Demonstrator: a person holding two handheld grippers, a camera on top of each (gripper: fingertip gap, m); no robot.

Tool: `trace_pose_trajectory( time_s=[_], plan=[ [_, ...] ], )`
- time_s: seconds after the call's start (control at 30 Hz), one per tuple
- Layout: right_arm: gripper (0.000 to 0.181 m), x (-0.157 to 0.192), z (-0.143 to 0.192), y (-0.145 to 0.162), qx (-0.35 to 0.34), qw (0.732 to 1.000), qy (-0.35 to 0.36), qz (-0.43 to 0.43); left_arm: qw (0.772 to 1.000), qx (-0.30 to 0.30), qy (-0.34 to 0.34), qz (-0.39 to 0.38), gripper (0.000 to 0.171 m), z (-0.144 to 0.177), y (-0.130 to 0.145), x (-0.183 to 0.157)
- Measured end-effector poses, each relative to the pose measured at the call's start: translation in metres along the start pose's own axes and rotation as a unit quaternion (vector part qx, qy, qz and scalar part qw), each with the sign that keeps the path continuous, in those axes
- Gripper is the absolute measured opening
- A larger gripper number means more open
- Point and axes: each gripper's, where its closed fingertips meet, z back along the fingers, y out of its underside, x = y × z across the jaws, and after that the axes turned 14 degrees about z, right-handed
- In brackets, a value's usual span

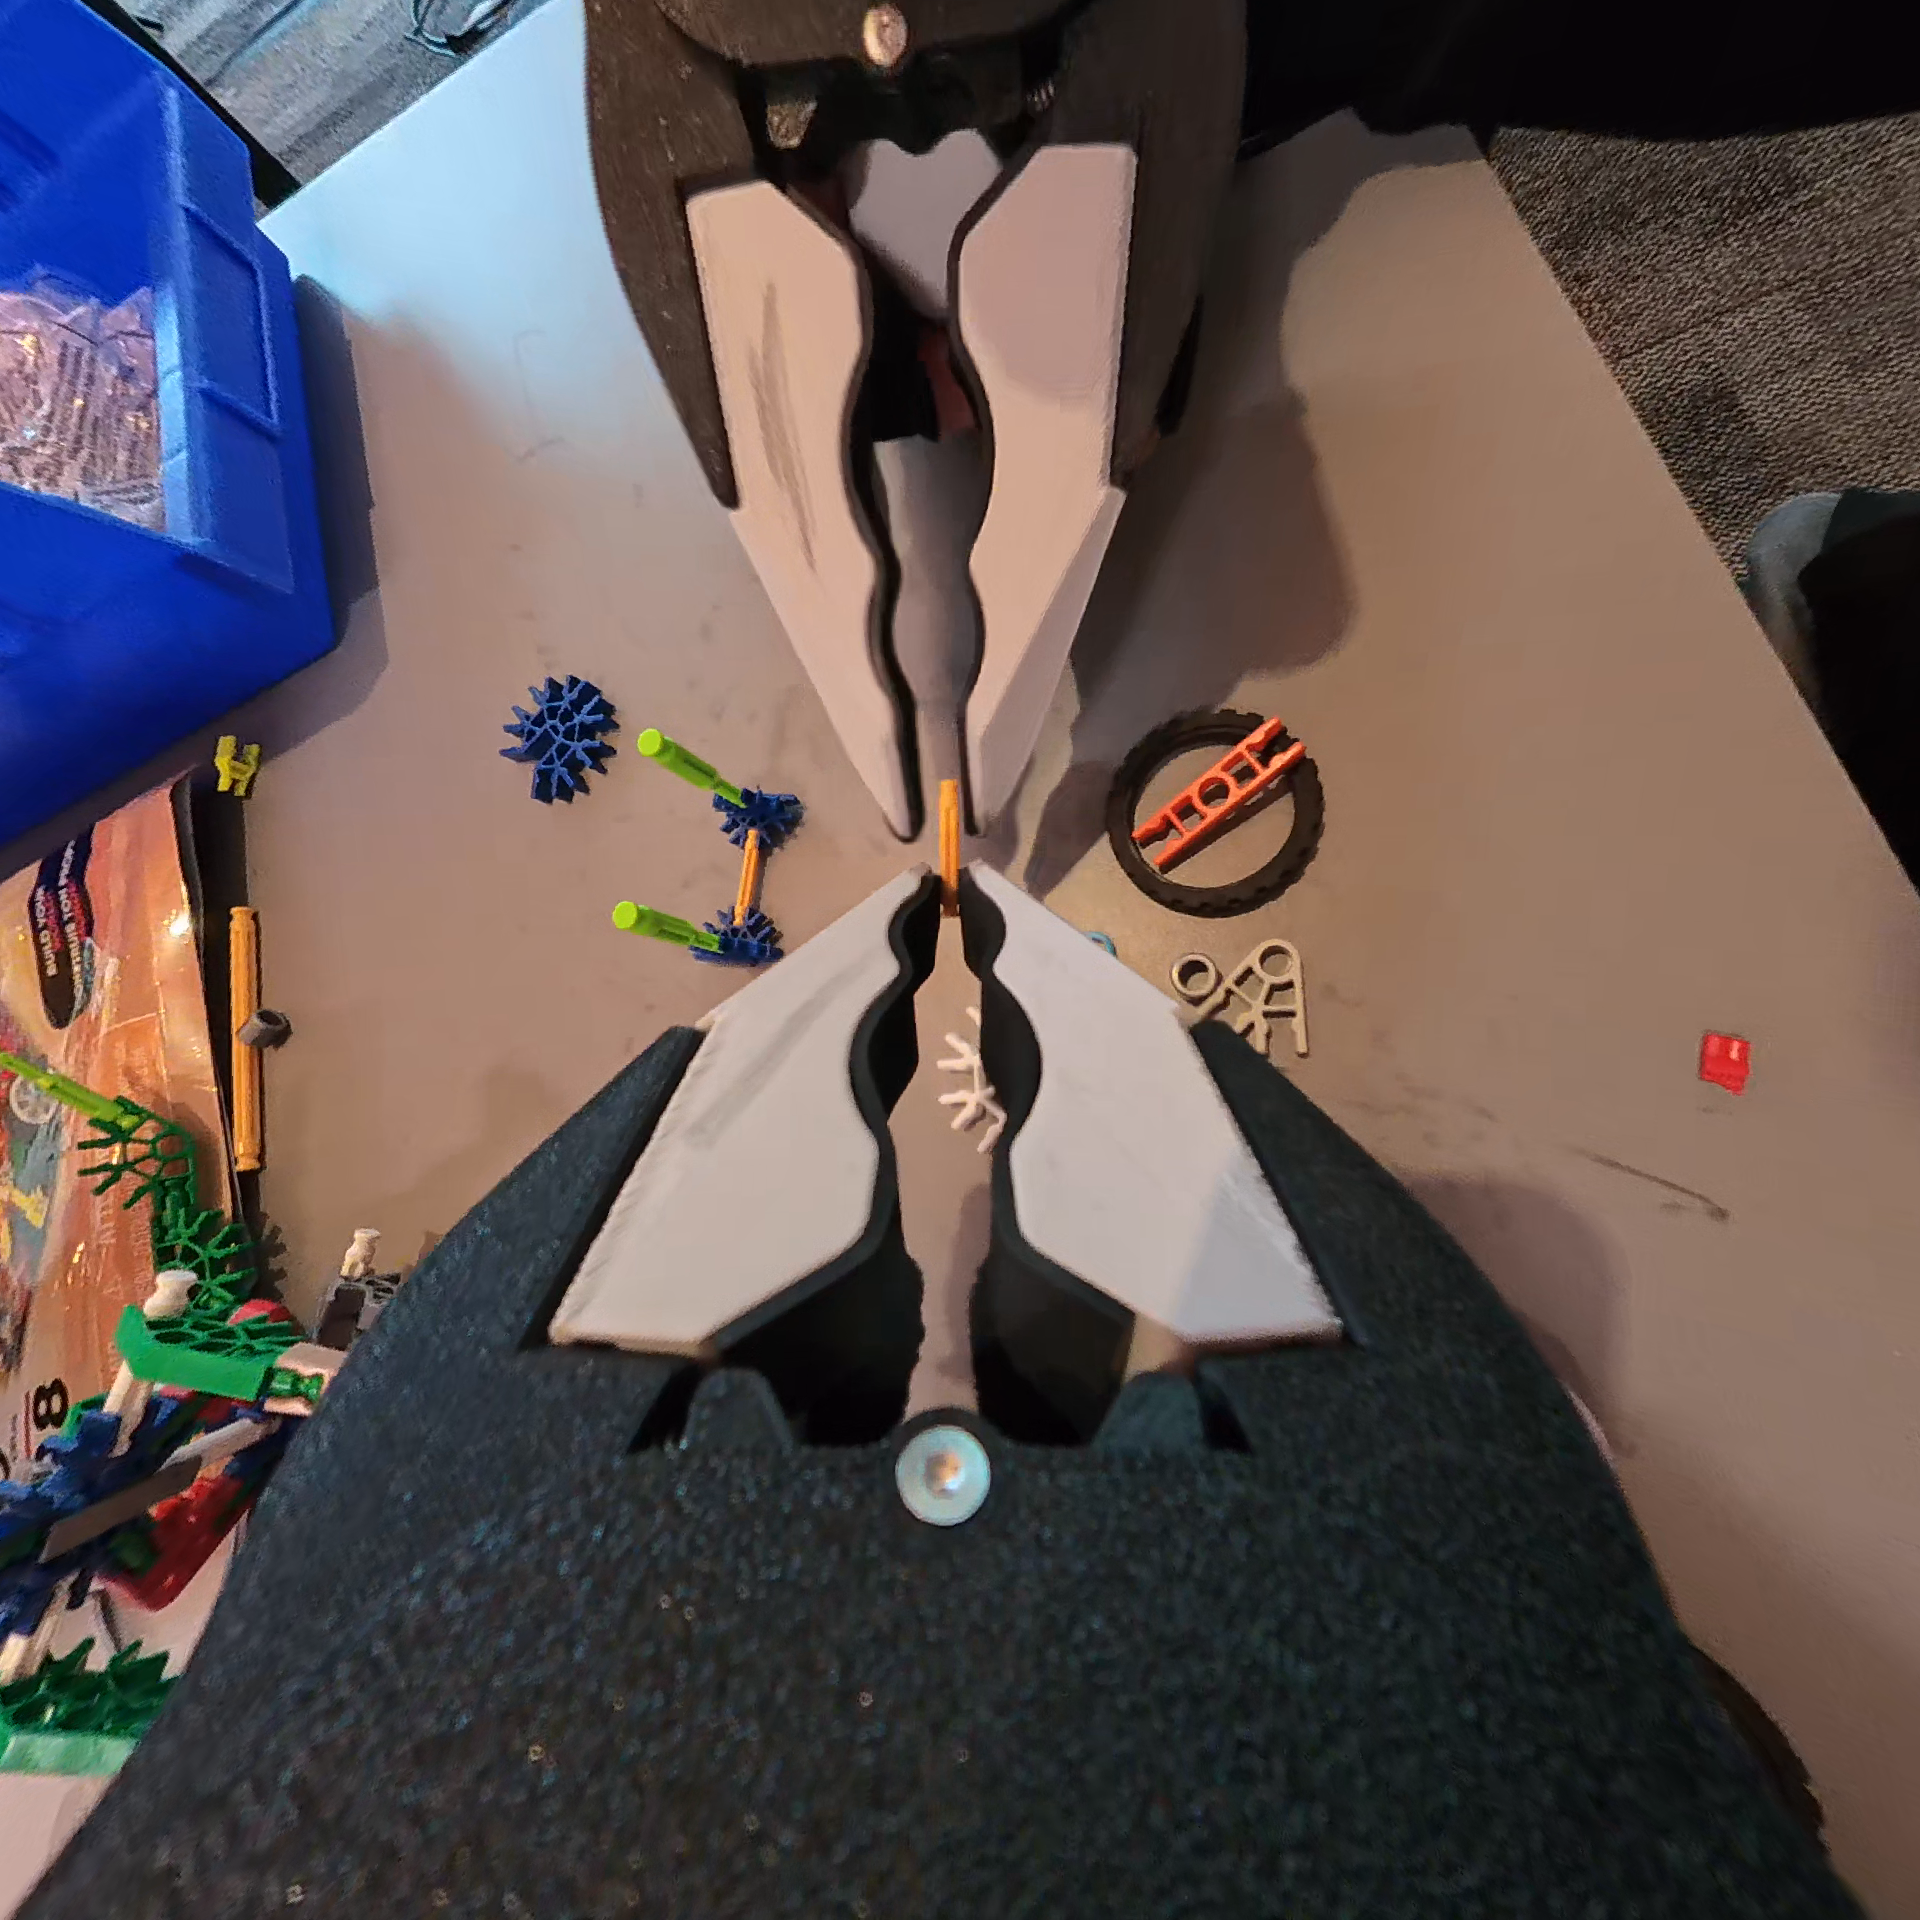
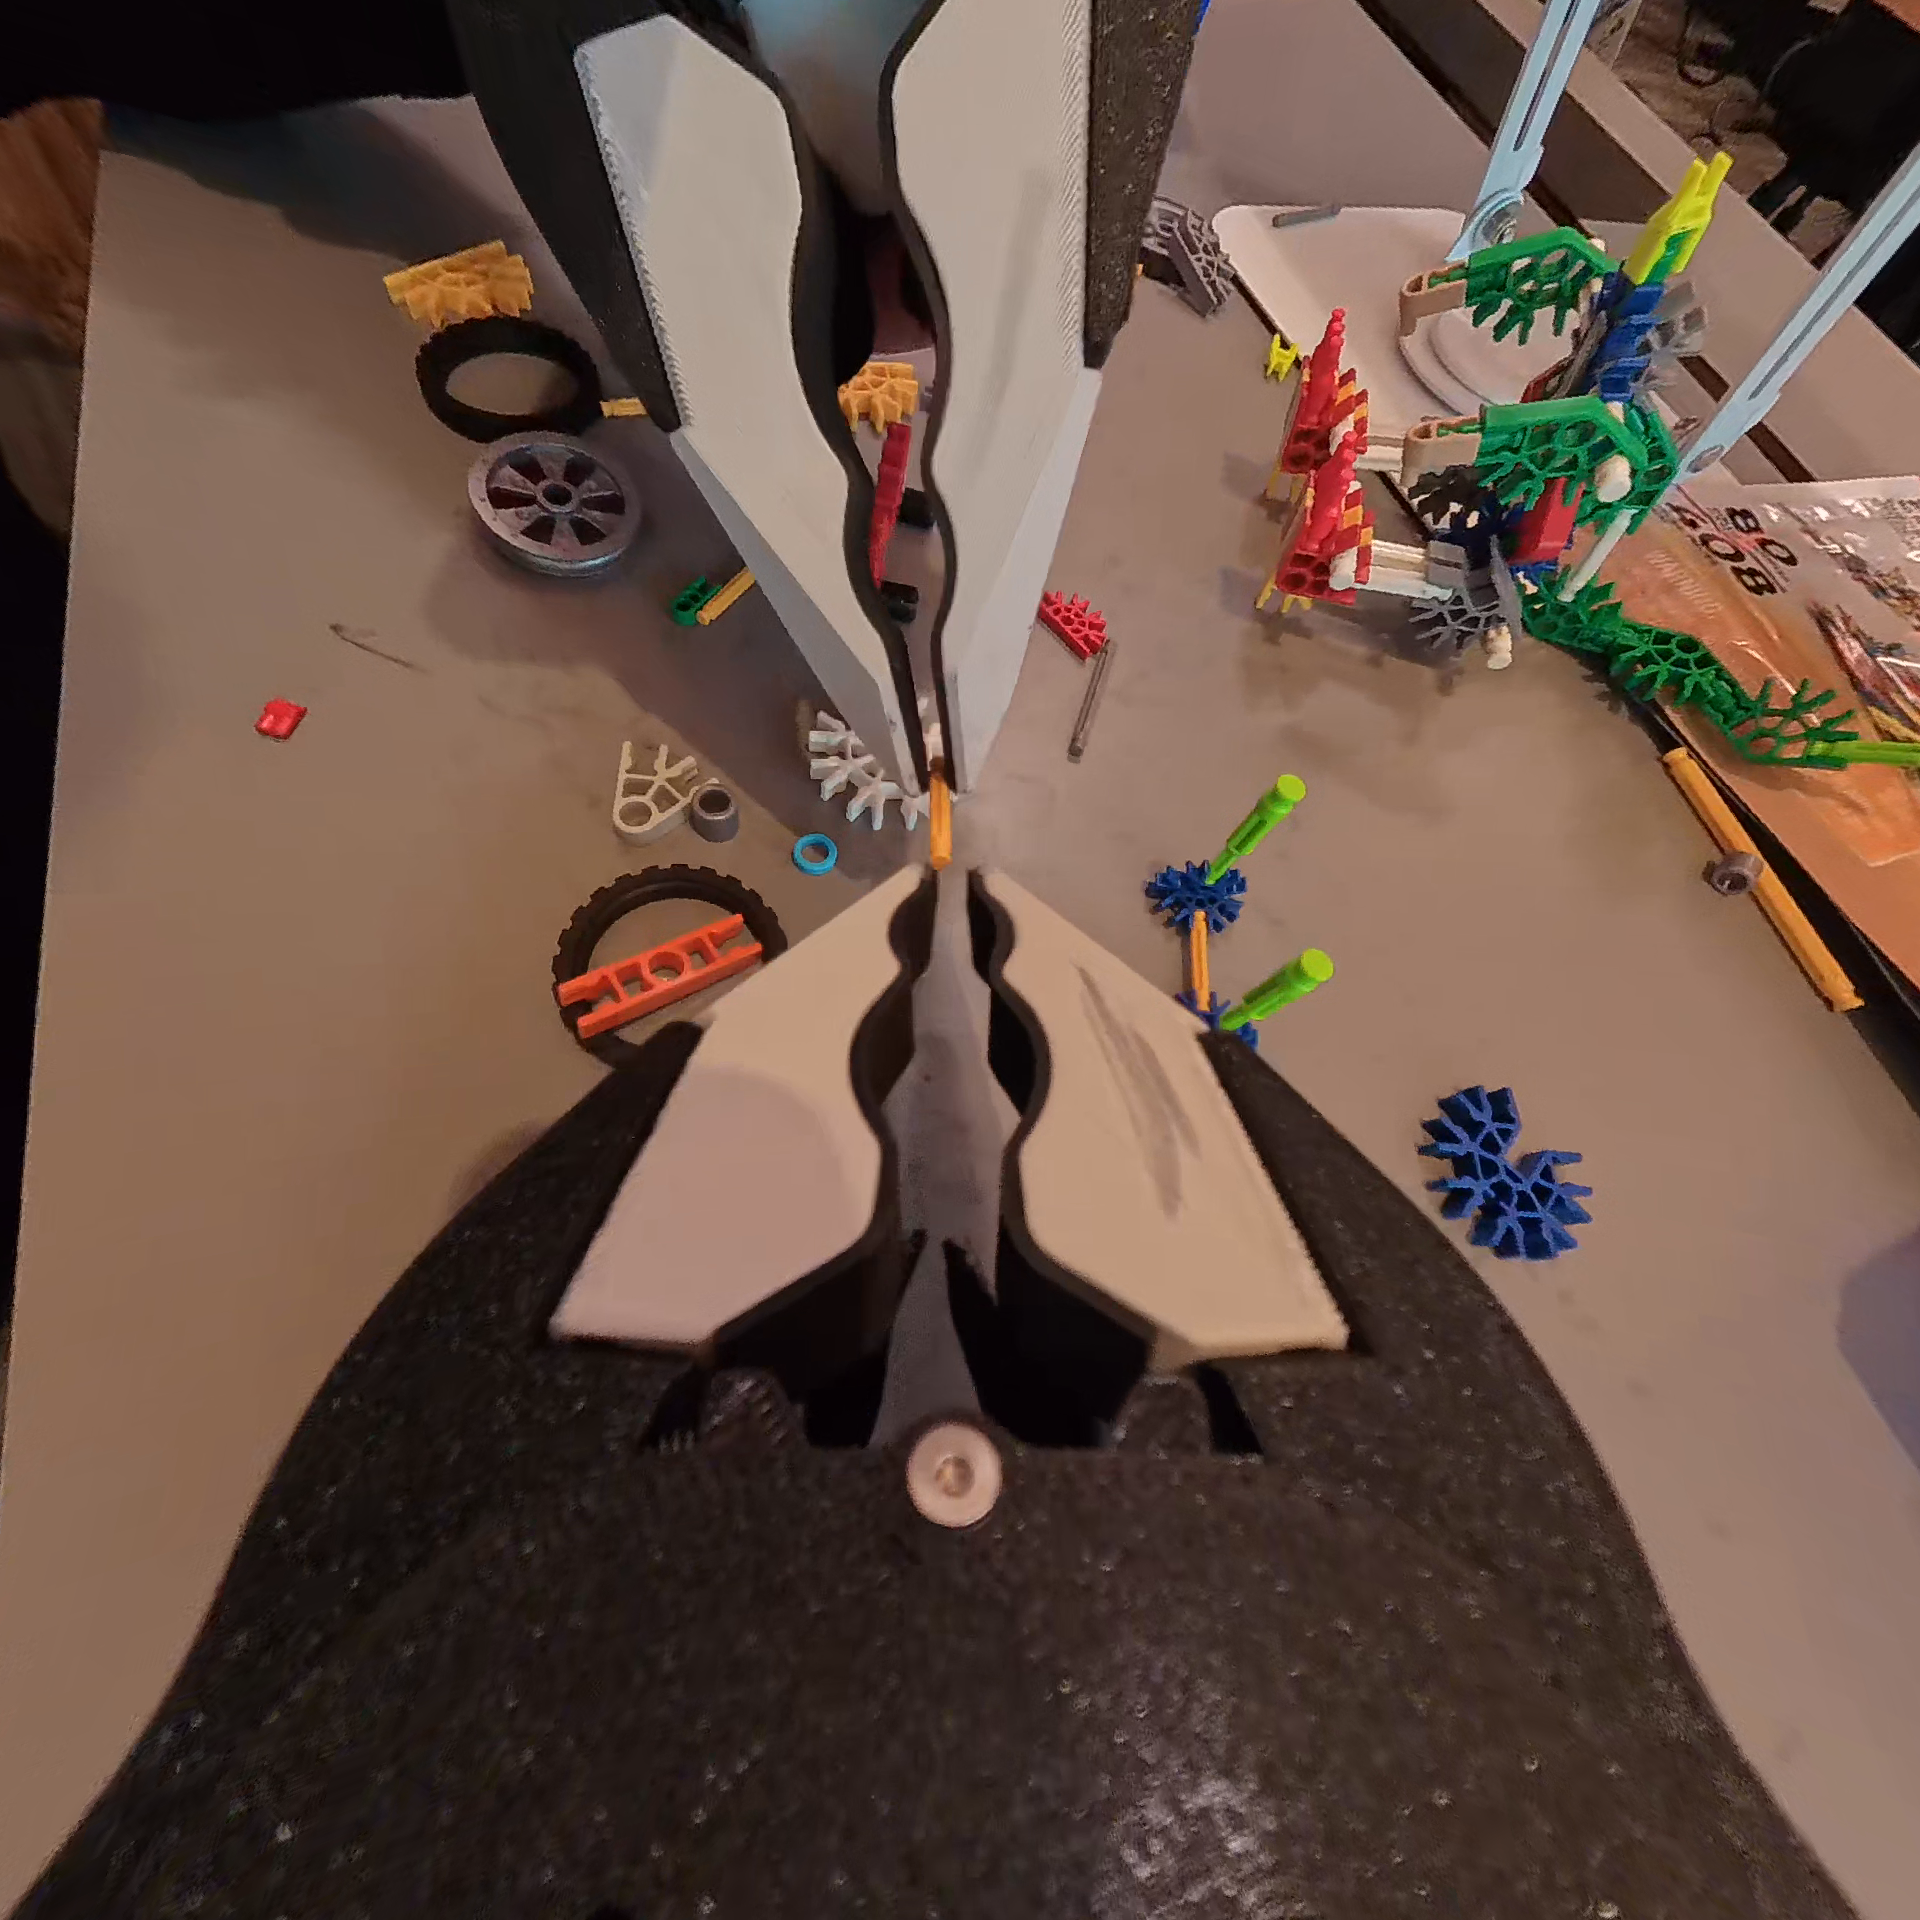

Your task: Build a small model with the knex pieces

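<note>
My left gripper (image 1: 945, 881) is shut on the near end of a short orange rod (image 1: 948, 836) and holds it just above the grey table (image 1: 1455, 623). My right gripper (image 1: 940, 831) faces it tip to tip. Its fingers stand a narrow gap apart around the rod's far end without clearly pressing it. In the right wrist view the rod (image 2: 940, 826) sticks out of the left gripper (image 2: 935, 784) and ends right at the tips of my right gripper (image 2: 951, 876). A white snowflake connector (image 2: 857, 769) lies on the table just under the left gripper's tips.
A blue-connector, green-rod assembly (image 1: 748, 862) and a blue connector pair (image 1: 561, 738) lie beside the tips. A black tyre with an orange-red piece (image 1: 1216, 821), a grey connector (image 1: 1257, 987) and a red bit (image 1: 1725, 1060) lie opposite. A blue bin (image 1: 135, 416), booklet (image 2: 1766, 623) and built model (image 2: 1507, 488) flank the table. Less than 4 cm separates the two grippers' tips. Between my left fingertips and the grey connector (image 1: 1257, 987) there is roughly 6 cm. It turns up in the right wrist view (image 2: 652, 791) as well.
</note>
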Motion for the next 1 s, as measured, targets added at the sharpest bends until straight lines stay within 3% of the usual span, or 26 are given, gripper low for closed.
trace_pose_trajectory(
  time_s=[0.2,0.33,0.43,0.83,1.0],
  plan=[
    [0.000,0.000,-0.001,0.001,0.005,1.000,0.004,0.011,1.000,0.003,-0.001,-0.001,0.001,-0.004,0.002,0.000],
    [0.015,-0.003,0.001,0.003,0.004,1.000,0.010,0.003,1.000,0.000,0.000,0.000,0.001,-0.004,0.001,0.000],
    [0.016,-0.003,0.000,0.004,0.010,1.000,0.009,0.009,1.000,0.004,0.001,0.000,0.001,-0.005,0.002,0.000],
    [0.002,0.002,-0.001,0.004,0.011,1.000,0.001,0.020,1.000,0.004,0.002,-0.001,0.001,-0.010,0.002,0.000],
    [0.017,0.001,0.000,0.003,0.006,1.000,0.001,0.014,1.000,0.008,-0.001,0.000,0.001,-0.011,0.004,0.002]
  ],
)
